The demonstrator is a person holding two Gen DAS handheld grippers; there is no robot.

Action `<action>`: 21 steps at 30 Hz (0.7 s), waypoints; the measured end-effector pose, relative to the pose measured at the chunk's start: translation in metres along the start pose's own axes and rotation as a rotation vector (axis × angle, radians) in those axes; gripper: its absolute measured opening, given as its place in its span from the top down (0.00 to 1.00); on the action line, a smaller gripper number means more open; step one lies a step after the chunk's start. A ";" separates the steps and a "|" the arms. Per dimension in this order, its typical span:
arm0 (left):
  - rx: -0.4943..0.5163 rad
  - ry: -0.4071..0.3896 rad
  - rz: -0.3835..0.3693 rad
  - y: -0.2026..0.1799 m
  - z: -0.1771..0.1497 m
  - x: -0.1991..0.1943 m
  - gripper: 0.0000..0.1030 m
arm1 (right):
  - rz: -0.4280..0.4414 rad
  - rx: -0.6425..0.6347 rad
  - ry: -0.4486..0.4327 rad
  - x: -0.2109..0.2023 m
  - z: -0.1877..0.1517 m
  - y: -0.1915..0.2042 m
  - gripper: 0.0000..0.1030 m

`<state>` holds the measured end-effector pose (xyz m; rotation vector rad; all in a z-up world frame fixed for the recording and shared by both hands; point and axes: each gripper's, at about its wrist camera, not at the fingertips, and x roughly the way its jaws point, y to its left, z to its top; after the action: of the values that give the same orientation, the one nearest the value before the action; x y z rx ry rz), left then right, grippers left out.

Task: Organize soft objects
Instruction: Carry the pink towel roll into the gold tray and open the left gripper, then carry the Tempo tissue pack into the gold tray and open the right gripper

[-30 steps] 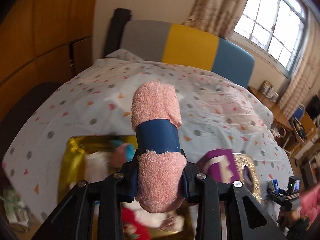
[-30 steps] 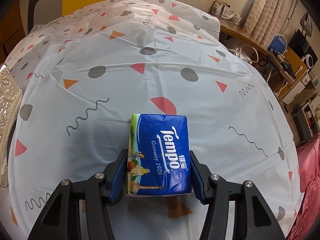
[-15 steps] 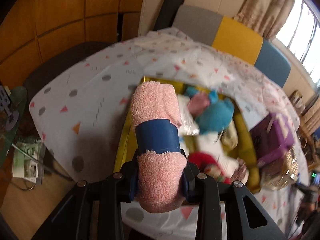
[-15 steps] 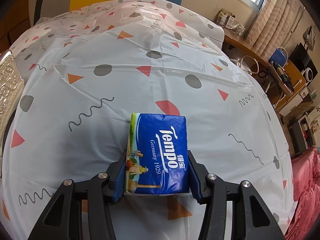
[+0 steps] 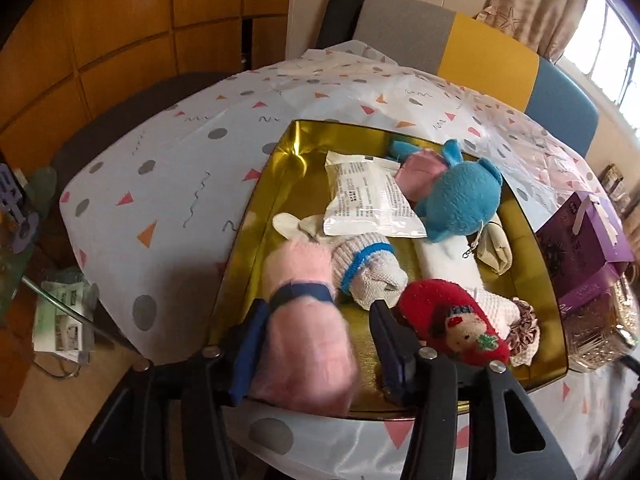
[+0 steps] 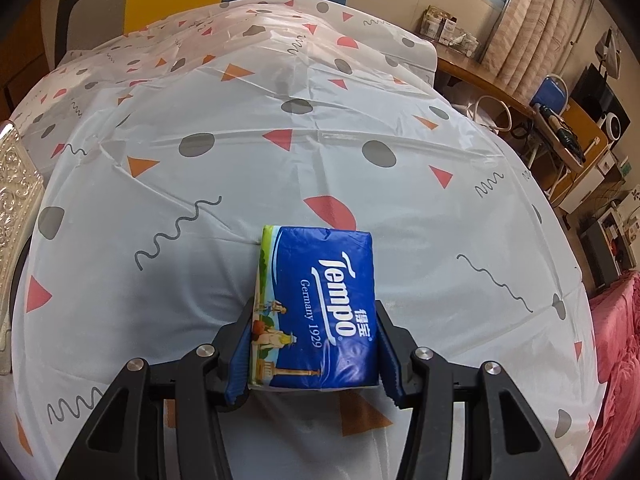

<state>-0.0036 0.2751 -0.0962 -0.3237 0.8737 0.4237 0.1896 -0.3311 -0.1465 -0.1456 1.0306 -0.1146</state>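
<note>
My left gripper (image 5: 318,344) is open over the near end of a gold tray (image 5: 288,168). A rolled pink towel with a blue band (image 5: 302,320) lies between its fingers, leaning on the left finger, with a gap to the right finger. The tray also holds a blue plush toy (image 5: 460,196), a white packet (image 5: 368,200), a grey sock with a blue stripe (image 5: 368,268), a red plush (image 5: 452,320) and a white cloth (image 5: 448,264). My right gripper (image 6: 314,344) is shut on a blue Tempo tissue pack (image 6: 320,308), just above the patterned tablecloth (image 6: 240,128).
A purple box (image 5: 580,240) and a glittery gold box (image 5: 600,324) stand right of the tray. An embossed gold edge (image 6: 16,176) shows at the left of the right wrist view. Chairs stand behind the table; a desk with clutter is at the right.
My left gripper has come down over the tray's near end and its jaws have opened, so the pink towel now sits loose between them. My right gripper still holds the tissue pack.
</note>
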 end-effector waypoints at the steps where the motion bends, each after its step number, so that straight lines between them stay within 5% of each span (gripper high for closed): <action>1: 0.007 -0.013 0.015 0.000 -0.001 -0.002 0.47 | 0.001 0.000 0.000 0.000 0.000 0.000 0.49; 21: 0.174 -0.188 -0.045 -0.053 -0.001 -0.072 0.39 | -0.017 -0.009 0.004 -0.001 0.000 0.003 0.49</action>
<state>-0.0202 0.2125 -0.0347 -0.1406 0.7127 0.3286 0.1895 -0.3279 -0.1463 -0.1622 1.0336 -0.1260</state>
